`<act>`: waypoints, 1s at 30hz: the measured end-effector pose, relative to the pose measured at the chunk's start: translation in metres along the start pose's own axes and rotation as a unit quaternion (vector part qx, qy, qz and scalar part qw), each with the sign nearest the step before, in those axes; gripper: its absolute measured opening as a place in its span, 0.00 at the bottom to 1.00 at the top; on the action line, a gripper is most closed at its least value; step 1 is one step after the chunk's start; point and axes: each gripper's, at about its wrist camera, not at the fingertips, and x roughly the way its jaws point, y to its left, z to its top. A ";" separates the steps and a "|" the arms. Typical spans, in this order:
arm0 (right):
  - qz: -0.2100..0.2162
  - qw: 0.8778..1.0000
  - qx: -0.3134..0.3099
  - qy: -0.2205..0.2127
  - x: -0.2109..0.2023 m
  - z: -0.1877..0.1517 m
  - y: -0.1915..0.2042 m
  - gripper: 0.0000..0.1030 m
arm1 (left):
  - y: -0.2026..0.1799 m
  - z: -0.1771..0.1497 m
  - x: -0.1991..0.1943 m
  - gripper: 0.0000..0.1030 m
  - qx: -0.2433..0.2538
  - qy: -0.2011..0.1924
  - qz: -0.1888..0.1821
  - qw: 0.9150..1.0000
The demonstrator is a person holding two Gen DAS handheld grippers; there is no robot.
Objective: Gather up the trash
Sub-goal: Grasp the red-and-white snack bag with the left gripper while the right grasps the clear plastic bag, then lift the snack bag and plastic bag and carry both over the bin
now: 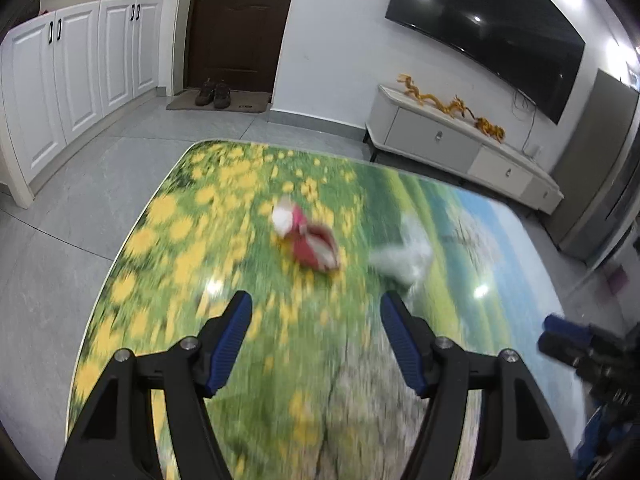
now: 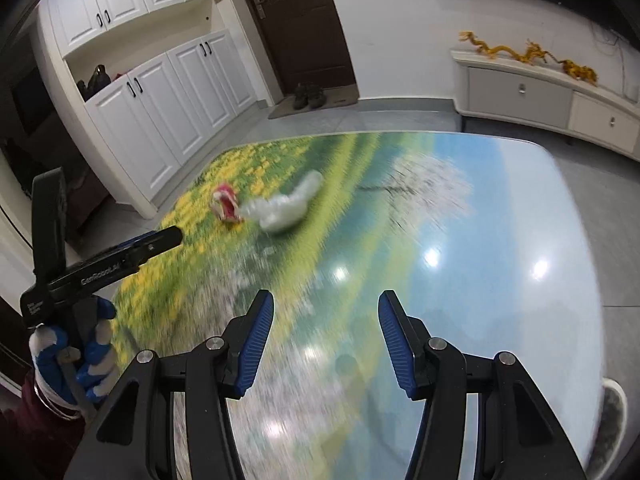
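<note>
Both tongs, left (image 1: 316,300) and right (image 2: 326,300), gape empty, so steer the left straight ahead onto the red wrapper (image 1: 308,240), clamping low against the tabletop (image 1: 168,240).

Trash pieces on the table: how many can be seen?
2. A red and white crumpled wrapper lies among the printed yellow flowers on the table. A white crumpled plastic piece lies just beside it, toward the blue part. Blur could hide smaller scraps.

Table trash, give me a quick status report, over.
Left gripper and right gripper both open, empty. Red-and-white wrapper and crumpled white plastic lie side by side on the table, untouched. Nothing in the way.
</note>
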 end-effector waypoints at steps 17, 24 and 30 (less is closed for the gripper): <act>0.026 0.999 0.037 0.021 0.121 0.070 0.021 0.52 | 0.017 0.033 0.071 0.51 -0.009 0.021 0.006 1.000; 0.024 0.999 0.007 0.026 0.125 0.064 0.034 0.31 | 0.018 0.025 0.065 0.35 -0.014 0.021 -0.028 0.999; 0.032 0.999 -0.007 0.031 0.118 0.059 0.042 0.25 | 0.016 0.016 0.054 0.26 -0.015 0.024 -0.047 0.998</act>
